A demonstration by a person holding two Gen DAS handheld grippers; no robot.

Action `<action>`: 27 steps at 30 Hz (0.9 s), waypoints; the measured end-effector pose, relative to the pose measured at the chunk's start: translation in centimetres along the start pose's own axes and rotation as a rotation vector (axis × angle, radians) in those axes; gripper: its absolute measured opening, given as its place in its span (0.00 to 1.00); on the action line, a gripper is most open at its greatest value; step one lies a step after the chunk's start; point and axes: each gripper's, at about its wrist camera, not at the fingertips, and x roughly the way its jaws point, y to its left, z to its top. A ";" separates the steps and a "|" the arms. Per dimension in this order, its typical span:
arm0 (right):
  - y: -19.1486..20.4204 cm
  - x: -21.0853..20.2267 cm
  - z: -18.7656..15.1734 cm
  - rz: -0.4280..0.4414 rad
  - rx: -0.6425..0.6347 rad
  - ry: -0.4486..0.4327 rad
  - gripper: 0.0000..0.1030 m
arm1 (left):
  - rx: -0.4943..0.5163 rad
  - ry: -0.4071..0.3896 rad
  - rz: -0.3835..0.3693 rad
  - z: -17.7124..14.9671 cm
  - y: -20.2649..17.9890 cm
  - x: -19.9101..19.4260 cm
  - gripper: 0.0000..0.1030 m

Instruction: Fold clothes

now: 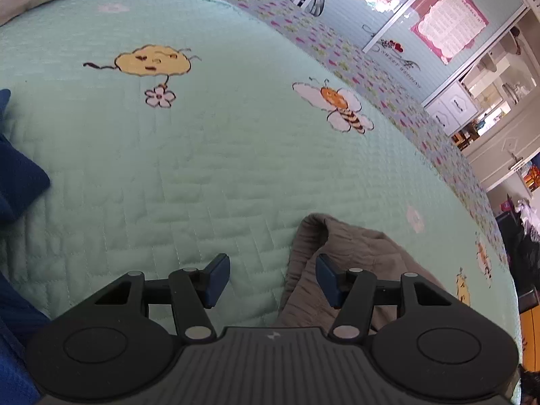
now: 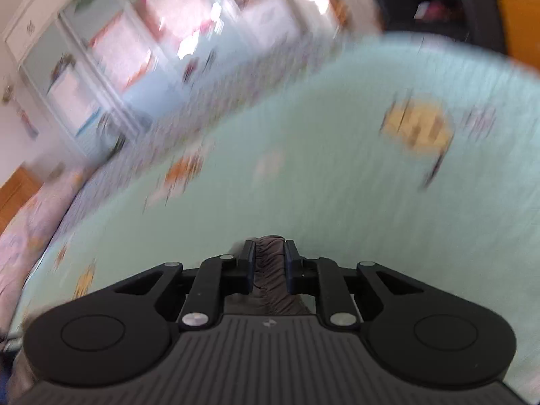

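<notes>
Our right gripper [image 2: 268, 263] clamps the brown garment [image 1: 344, 270]; our left gripper [image 1: 272, 278], jaws apart, has its edge at three o'clock.

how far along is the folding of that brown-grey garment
Early. Done: nothing looks folded; the brown-grey ribbed garment lies rumpled on the mint quilted bedspread. In hand: the right gripper is shut on a bunched fold of it, while the left gripper is open at its edge. Left: all the folding.
</notes>
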 end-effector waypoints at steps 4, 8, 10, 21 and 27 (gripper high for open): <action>-0.2 -2.1 4.1 -0.106 -0.020 -0.146 0.18 | 0.041 -0.004 -0.011 -0.1 -1.0 -0.7 0.57; -1.9 0.1 3.5 -0.221 0.001 0.011 0.24 | 0.035 -0.014 -0.032 -0.6 -1.2 -1.1 0.58; -2.4 -0.2 2.1 -0.185 0.057 -0.005 0.34 | 0.030 -0.015 -0.034 -1.0 -1.1 -1.4 0.58; -2.4 -12.2 -5.7 0.055 0.346 -0.105 0.61 | 0.039 -0.056 -0.157 -6.3 0.0 -8.4 0.60; 2.2 -21.4 -14.8 0.280 0.377 -0.035 0.64 | -0.049 -0.068 -0.167 -12.2 2.6 -11.8 0.65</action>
